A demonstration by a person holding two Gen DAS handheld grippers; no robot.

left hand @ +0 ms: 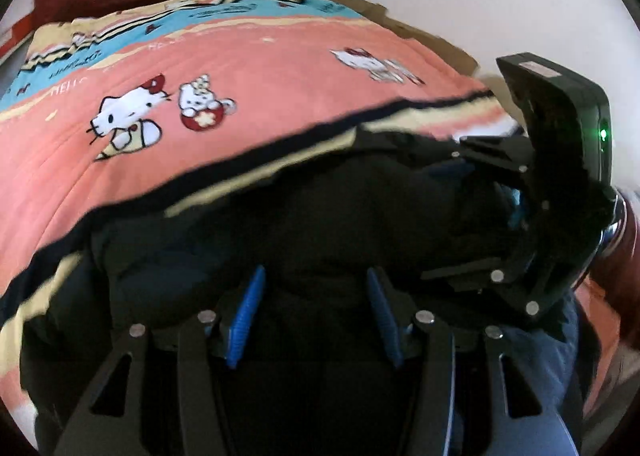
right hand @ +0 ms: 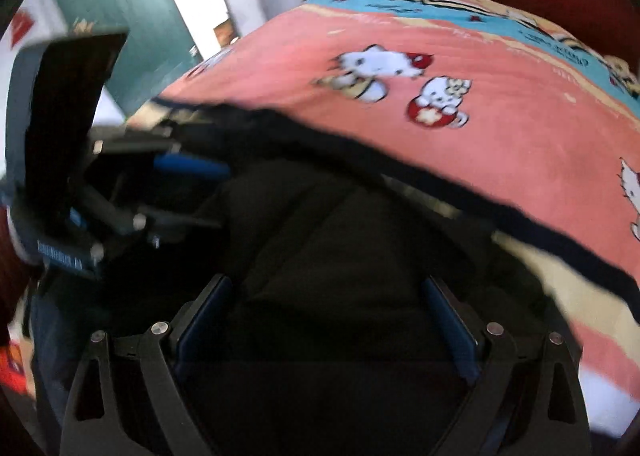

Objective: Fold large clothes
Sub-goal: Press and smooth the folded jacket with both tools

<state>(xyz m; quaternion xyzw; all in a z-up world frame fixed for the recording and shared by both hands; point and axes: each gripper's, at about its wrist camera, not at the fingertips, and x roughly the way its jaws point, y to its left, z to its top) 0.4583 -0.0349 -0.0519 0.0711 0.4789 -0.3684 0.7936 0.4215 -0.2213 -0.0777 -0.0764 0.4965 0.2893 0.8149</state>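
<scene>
Black garment [left hand: 320,216] lies lengthwise along the blanket's [left hand: 240,68] near edge; both grippers' jaws apart.

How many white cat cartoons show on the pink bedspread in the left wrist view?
2: one cat left of centre beside a small cup figure, another near the far right edge. The black garment may hide more.

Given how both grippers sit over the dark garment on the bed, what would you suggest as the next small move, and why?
Probably lower the right gripper onto the dark garment and close on a fold. Its jaws stand wide with no cloth visibly pinched, and the garment lies bunched near the edge of the pink cartoon blanket. The left gripper hangs half open above it.
</scene>
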